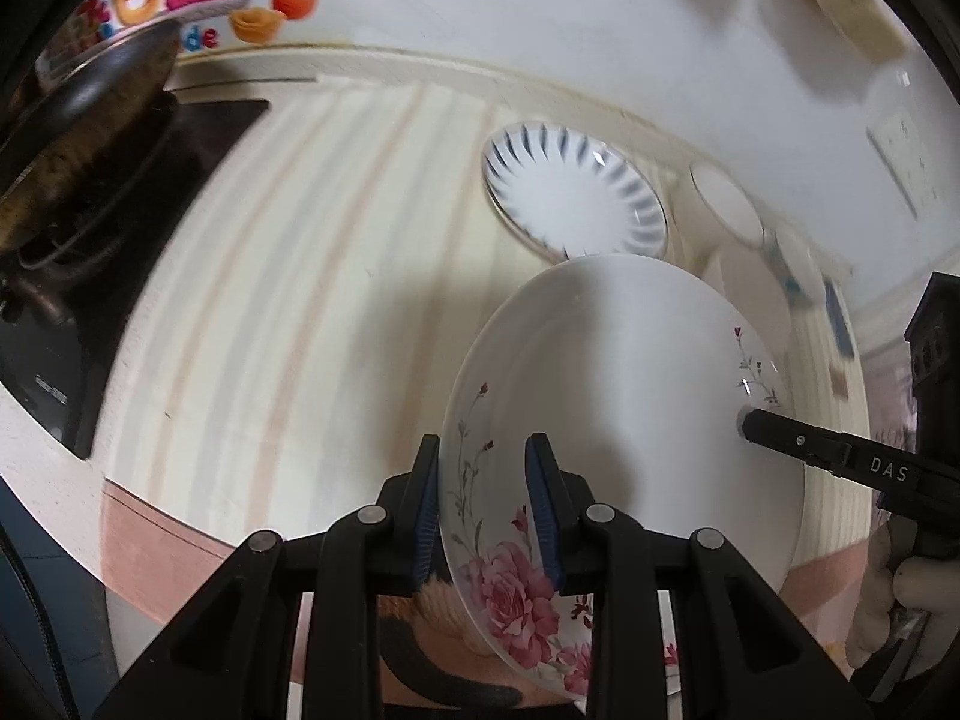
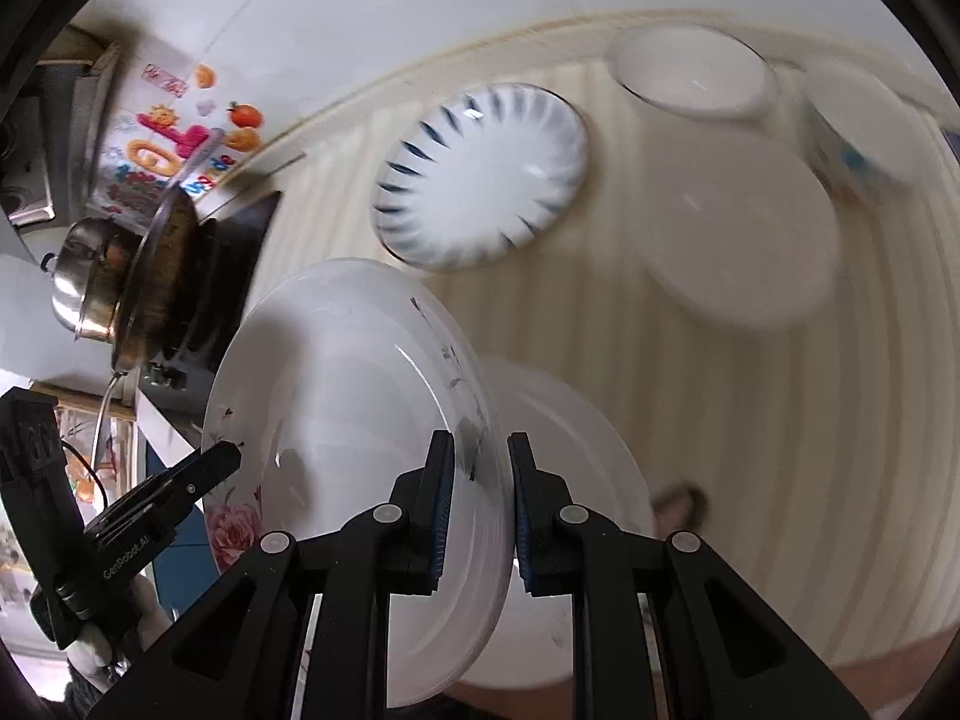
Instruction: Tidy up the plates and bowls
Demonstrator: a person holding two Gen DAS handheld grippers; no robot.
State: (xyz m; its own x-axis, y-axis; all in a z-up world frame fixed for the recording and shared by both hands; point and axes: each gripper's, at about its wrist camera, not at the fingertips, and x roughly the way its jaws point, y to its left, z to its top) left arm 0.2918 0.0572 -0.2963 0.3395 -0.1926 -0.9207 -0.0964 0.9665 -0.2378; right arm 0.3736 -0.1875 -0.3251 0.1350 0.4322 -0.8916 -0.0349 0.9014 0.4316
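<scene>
3 plates [image 2: 480, 174], 2 bowls [image 2: 693, 81]

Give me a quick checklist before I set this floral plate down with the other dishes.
1. Left gripper clamped on the floral plate rim: ok.
2. Right gripper clamped on the opposite rim: ok.
3. Plate level: not ok, it sits tilted in both views.
4. Blue-striped plate lying flat on the striped mat, free to stack on: ok.
5. White bowl out of the path: cannot tell, it is blurred.
6. Wok on the stove clear of the plate: ok.
</scene>
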